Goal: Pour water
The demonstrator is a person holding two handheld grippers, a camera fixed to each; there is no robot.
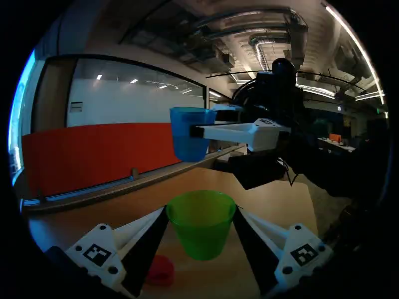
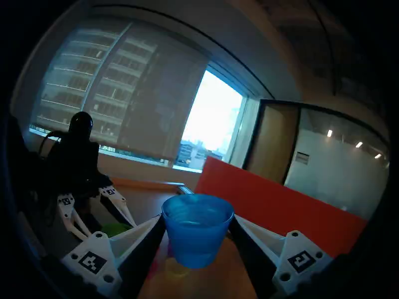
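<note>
Over table (image 1: 279, 199), clenches left gripper (image 1: 199, 213) on green cup (image 1: 202, 234) and right gripper (image 2: 197, 222) on blue cup (image 2: 198, 239), raised higher and seemingly holding water. Probably light, thin, squeezable plastic, slick if wet; best pinched gently mid-wall from 2 opposite sides.

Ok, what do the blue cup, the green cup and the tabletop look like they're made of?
The blue cup: likely translucent plastic; light glows through its smooth wall. The green cup: the same plastic, translucent, slightly glossy. The tabletop: wood or wood-look laminate, warm brown, soft sheen; I cannot tell which.
</note>
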